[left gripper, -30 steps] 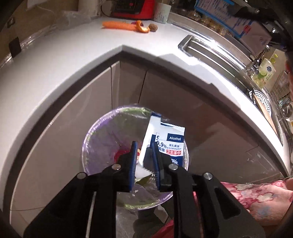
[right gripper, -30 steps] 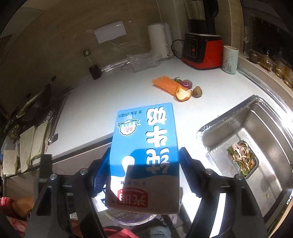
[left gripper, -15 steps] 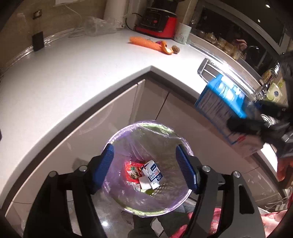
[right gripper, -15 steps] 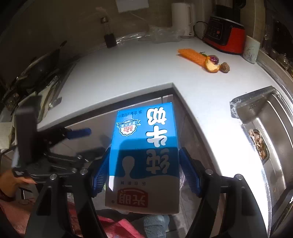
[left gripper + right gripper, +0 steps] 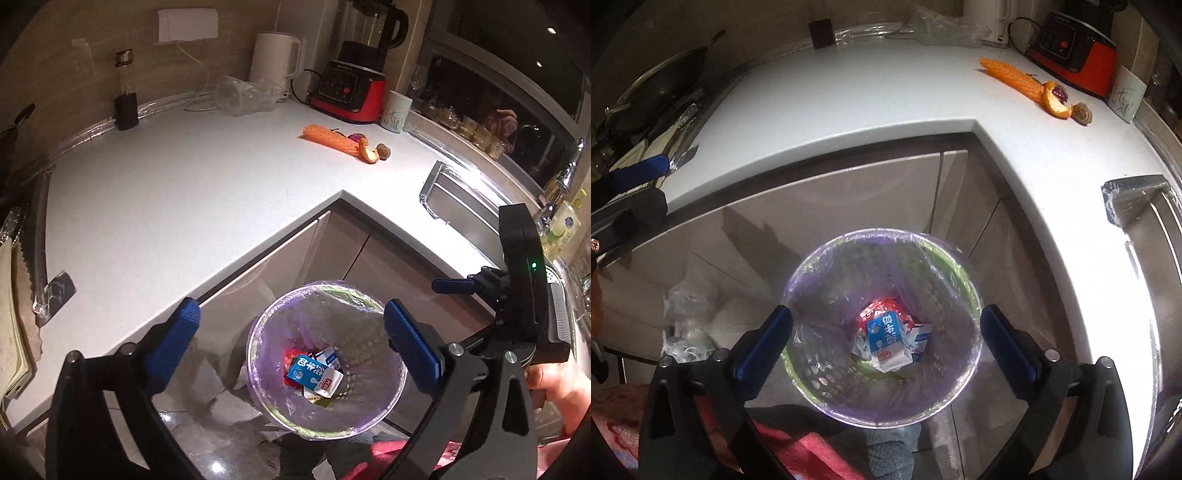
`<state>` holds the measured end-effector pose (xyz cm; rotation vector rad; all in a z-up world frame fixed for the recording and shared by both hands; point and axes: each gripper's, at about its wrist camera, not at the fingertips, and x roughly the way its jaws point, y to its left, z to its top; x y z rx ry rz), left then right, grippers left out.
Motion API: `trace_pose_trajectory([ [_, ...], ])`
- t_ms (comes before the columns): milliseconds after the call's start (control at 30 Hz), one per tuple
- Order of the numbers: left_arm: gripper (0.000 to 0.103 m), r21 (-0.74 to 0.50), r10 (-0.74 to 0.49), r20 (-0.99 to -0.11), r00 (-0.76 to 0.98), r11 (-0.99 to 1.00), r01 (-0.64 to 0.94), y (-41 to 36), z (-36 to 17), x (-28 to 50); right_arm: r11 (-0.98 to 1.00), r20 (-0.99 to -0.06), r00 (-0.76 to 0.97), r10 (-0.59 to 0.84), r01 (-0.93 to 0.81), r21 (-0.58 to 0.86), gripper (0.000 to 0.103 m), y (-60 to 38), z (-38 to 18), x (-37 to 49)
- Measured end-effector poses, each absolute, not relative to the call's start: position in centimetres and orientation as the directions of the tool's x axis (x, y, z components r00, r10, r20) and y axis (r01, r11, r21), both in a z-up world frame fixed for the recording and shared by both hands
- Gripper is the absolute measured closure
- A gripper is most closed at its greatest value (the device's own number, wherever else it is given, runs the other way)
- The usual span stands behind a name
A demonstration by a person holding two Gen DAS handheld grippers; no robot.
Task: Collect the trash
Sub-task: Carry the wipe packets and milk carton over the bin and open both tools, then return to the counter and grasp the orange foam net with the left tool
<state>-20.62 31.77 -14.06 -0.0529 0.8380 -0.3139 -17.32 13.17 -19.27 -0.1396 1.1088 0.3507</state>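
A round bin (image 5: 258, 332) (image 5: 960, 273) lined with a clear purple bag stands on the floor by the counter corner. The blue and white milk carton (image 5: 314, 376) (image 5: 888, 341) lies inside it on a red wrapper and a wipes packet (image 5: 921, 338). My left gripper (image 5: 291, 343) is open and empty above the bin. My right gripper (image 5: 886, 341) is open and empty straight over the bin. On the counter lie an orange net sleeve (image 5: 330, 138) (image 5: 1012, 77), an orange peel (image 5: 365, 153) (image 5: 1054, 103) and a brown nut (image 5: 384, 151) (image 5: 1080, 112).
The white L-shaped counter (image 5: 184, 206) carries a kettle (image 5: 275, 61), a red blender (image 5: 354, 92), a cup (image 5: 397, 116), a crumpled plastic bag (image 5: 243, 96) and a dark bottle (image 5: 125, 98). A steel sink (image 5: 461, 206) (image 5: 1152, 229) lies on the right. Grey cabinet doors stand behind the bin.
My right gripper opened and the milk carton dropped into the bin. My left gripper let go of the wipes packet earlier and has risen, staying open.
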Motion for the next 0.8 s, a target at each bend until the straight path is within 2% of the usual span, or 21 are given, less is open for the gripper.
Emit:
trace_pose_trajectory([
  [433, 0.008, -0.171, -0.311, -0.699, 0.644, 0.947, 0.272, 30.2, -12.5, -17.2, 0.969, -0.822, 0.545, 0.167, -0.245, 0.034, 0.002, 8.2, -12.5, -15.6],
  [800, 0.008, -0.203, -0.348, -0.686, 0.638, 0.935, 0.291, 23.5, -11.7, -7.6, 0.985, -0.802, 0.585, 0.118, -0.173, 0.019, 0.002, 1.4, -10.7, -13.6],
])
